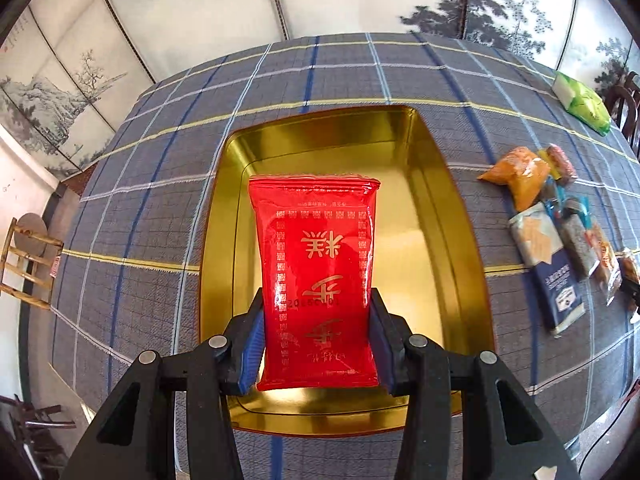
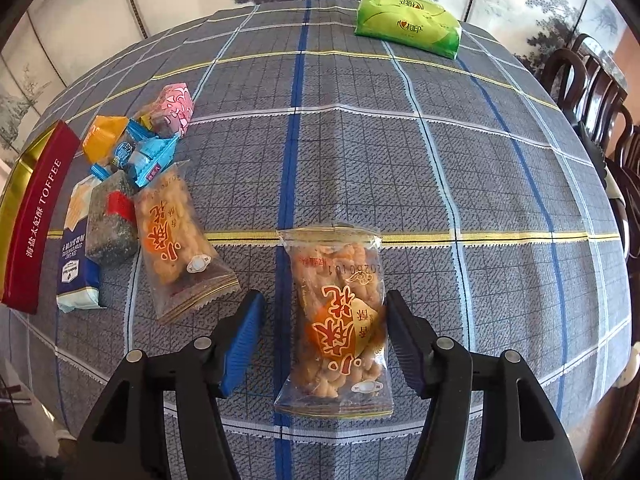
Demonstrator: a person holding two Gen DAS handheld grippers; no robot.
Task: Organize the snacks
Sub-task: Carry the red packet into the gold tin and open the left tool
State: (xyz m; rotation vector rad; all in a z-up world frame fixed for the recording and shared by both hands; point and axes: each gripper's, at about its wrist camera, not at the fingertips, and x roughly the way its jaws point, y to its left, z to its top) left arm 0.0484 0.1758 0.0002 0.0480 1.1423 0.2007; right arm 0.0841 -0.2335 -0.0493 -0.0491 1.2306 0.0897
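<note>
The left tongs (image 1: pixel 316 344) are gripping a red snack packet (image 1: pixel 314 276) by its lower sides, both blue pads pressing against the wrapper. The packet is hanging over the gold tin tray (image 1: pixel 436 208), which is sitting on the checked tablecloth (image 1: pixel 160 184) of the bench; whether the packet's far end is touching the tray floor cannot be told.

In the right wrist view, the right tongs (image 2: pixel 320 320) are standing open around a clear bag of fried twists (image 2: pixel 340 320) lying flat on the cloth. The left blue pad is standing clear of the bag, with cloth showing between them, while the right finger is sitting just beside the bag's edge; whether it is touching cannot be told.

To the left of that bag, a second clear bag of twists (image 2: pixel 176 240) is lying beside a heap of snacks: a grey sesame bar (image 2: pixel 110 224), a blue and white cracker packet (image 2: pixel 76 272), small blue candy wrappers (image 2: pixel 148 156), an orange packet (image 2: pixel 102 136) and a pink packet (image 2: pixel 176 106). The red toffee tin wall (image 2: pixel 36 216) is standing at the far left edge. A green packet (image 2: pixel 408 24) is lying well apart at the far side of the bench
</note>
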